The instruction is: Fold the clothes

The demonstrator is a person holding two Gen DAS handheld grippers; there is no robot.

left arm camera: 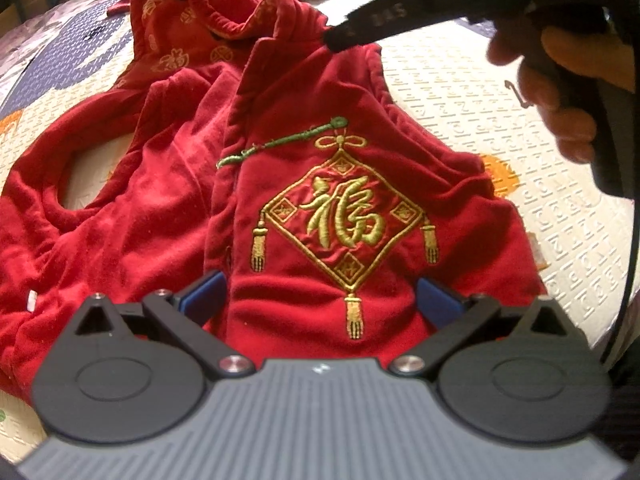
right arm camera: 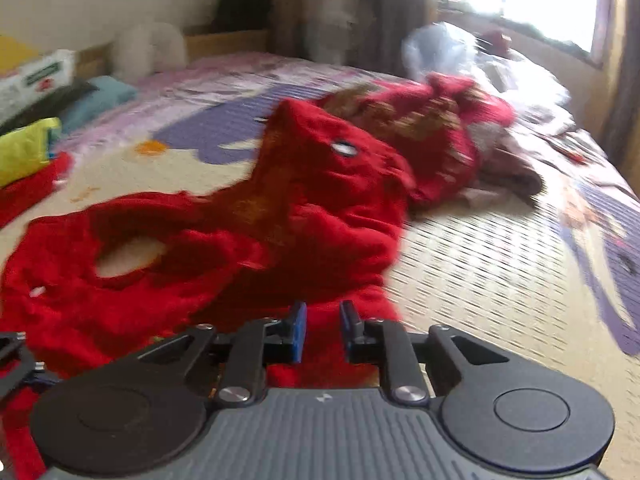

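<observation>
A red velvet vest [left arm camera: 168, 208] with a gold embroidered diamond emblem [left arm camera: 344, 220] lies spread on the bed, its hood [left arm camera: 180, 28] at the far end. My left gripper [left arm camera: 322, 300] is open, its blue pads wide apart on either side of the vest's lower front panel. From the upper right my right gripper [left arm camera: 340, 38] reaches in, its tip at the vest's shoulder by the collar. In the right wrist view the right gripper [right arm camera: 324, 330] stands nearly closed, with red fabric of the vest [right arm camera: 200, 248] pinched between its pads.
A person's hand [left arm camera: 560, 92] holds the right gripper's handle. The bed's quilted cover [left arm camera: 500, 92] extends to the right. Another red garment [right arm camera: 440, 136] and a plastic bag [right arm camera: 460, 52] lie at the far end. A yellow-green item [right arm camera: 28, 148] sits at the left.
</observation>
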